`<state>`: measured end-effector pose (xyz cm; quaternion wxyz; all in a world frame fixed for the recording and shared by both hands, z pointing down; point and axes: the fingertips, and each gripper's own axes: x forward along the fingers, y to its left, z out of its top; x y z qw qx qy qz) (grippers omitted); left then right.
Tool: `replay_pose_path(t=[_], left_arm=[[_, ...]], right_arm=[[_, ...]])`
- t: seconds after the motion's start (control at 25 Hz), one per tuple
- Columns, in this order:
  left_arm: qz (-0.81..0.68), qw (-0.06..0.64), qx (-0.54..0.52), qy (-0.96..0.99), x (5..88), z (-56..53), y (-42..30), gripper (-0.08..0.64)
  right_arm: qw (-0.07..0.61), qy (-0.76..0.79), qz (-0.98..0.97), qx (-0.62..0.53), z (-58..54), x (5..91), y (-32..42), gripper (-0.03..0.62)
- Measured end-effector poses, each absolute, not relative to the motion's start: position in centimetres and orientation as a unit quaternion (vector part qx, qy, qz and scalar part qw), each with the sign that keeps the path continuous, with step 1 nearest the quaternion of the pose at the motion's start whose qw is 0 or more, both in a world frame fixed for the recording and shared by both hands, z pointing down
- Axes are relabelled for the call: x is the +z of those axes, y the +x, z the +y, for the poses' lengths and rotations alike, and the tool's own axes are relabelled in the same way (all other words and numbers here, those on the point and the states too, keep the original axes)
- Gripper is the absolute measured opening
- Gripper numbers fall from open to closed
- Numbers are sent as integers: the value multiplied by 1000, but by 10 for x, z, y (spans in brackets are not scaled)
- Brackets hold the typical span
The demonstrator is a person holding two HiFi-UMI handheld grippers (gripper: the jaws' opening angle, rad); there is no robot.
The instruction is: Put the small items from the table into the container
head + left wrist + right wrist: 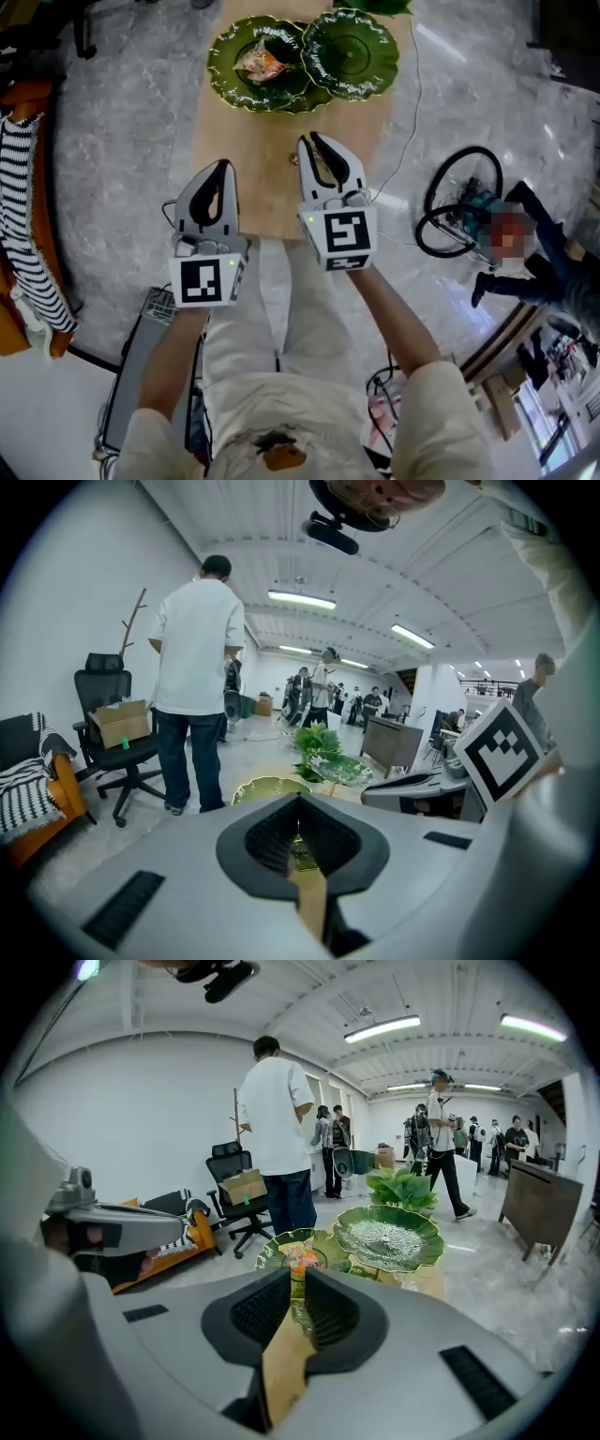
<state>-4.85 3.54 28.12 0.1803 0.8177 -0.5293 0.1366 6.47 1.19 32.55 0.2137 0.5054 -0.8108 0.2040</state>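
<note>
While left gripper jaws meet, right gripper jaws barely parted, empty, dish ahead

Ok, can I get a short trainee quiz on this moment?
1. True or false: the right gripper holds an item.
2. The orange item lies in: A the head view's left dish; B its right dish; C on the bare table.
3. What sits on the office chair seat?
Key: 1 false, its jaws are slightly apart with nothing between them; 2 A; 3 a cardboard box.
</note>
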Motion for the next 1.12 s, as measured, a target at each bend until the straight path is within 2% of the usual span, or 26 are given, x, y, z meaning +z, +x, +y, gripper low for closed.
replay_pose_path(t=[0.52, 1.12], left_arm=[[-506, 196, 151, 826, 301, 38, -12, 0], [-512, 211, 160, 817, 326, 56, 20, 0]], right_arm=[[211, 487, -820, 215, 22, 343, 87, 46], [266, 418, -844, 206, 61, 381, 108, 46]])
